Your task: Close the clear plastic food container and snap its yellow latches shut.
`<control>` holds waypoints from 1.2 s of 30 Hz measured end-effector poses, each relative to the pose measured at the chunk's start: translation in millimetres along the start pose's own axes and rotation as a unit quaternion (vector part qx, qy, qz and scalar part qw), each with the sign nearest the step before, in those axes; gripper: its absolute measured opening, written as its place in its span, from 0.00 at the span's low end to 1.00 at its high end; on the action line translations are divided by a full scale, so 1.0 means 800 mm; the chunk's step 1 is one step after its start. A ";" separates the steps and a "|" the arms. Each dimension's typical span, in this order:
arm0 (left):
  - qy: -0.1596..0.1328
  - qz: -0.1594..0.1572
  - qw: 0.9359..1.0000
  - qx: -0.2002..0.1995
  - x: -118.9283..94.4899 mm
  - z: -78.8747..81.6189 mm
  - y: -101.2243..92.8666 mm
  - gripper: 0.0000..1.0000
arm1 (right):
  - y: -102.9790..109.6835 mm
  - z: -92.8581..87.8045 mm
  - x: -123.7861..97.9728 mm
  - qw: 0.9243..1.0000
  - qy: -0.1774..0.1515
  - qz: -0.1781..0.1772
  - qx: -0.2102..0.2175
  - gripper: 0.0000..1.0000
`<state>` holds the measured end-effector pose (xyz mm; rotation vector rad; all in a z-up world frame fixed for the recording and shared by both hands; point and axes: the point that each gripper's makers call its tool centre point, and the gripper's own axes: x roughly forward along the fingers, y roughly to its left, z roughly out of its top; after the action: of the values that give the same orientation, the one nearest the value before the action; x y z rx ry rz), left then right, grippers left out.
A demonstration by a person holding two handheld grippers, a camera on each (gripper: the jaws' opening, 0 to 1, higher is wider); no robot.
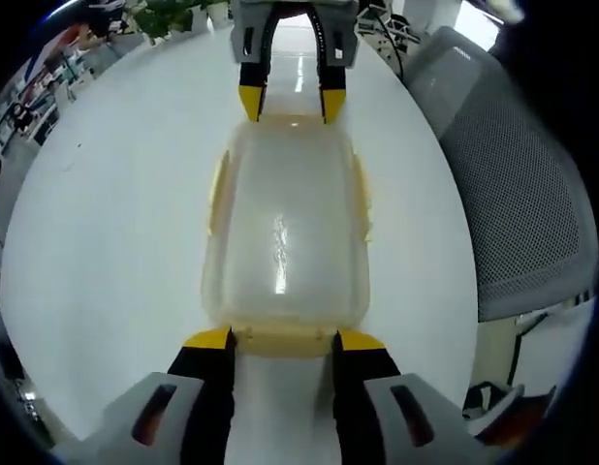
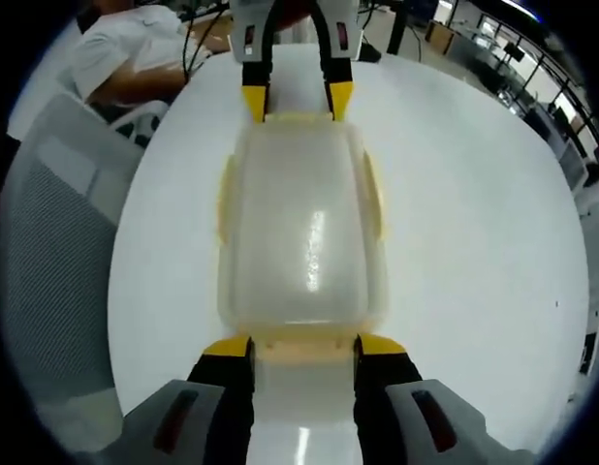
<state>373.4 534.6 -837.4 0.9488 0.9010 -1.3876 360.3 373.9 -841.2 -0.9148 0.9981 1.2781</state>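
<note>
No brand, label or readable writing is showing on the clear plastic food container (image 1: 285, 242) or on either tool.

The container is lying with its lid on, in the middle of a glossy white counter (image 1: 106, 223), and ceiling light is glinting off the lid. Pale yellow latches (image 1: 218, 189) are sitting along its long sides, and another yellow latch (image 1: 280, 339) is lying at the near short end in the left gripper view.

The left tool (image 1: 282, 339) is standing at one short end of the container, its yellow-tipped jaws spread moderately apart, with the end latch between them; whether the tips are pressing on it cannot be told. The right tool (image 1: 291, 102) is reaching in from the opposite end, its jaws likewise apart at the far rim.

In the right gripper view the right tool (image 2: 304, 346) is flanking its own end latch (image 2: 304, 341) in the same way, and the left tool (image 2: 298, 102) is showing at the far end of the container (image 2: 304, 232).

A grey mesh office chair (image 1: 518, 194) is standing beside the counter. A person in a white shirt (image 2: 125, 58) is sitting beyond the counter (image 2: 474, 242) in the right gripper view, with an office room stretching behind.
</note>
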 end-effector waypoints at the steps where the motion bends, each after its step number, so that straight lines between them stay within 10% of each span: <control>1: 0.000 -0.001 1.000 0.000 0.000 0.000 0.000 0.38 | -0.002 0.000 0.000 1.000 -0.002 0.000 0.002 0.39; 6: 0.034 -0.002 0.999 0.010 0.003 0.003 -0.001 0.38 | 0.001 0.001 0.001 1.000 0.007 -0.004 -0.004 0.38; 36: 0.023 -0.003 1.000 0.003 -0.035 0.013 -0.018 0.38 | 0.015 0.015 -0.035 0.999 -0.033 0.000 -0.004 0.38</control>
<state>358.9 536.3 -807.5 0.9869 0.9357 -1.3786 348.4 377.0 -810.9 -0.8736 0.9415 1.3059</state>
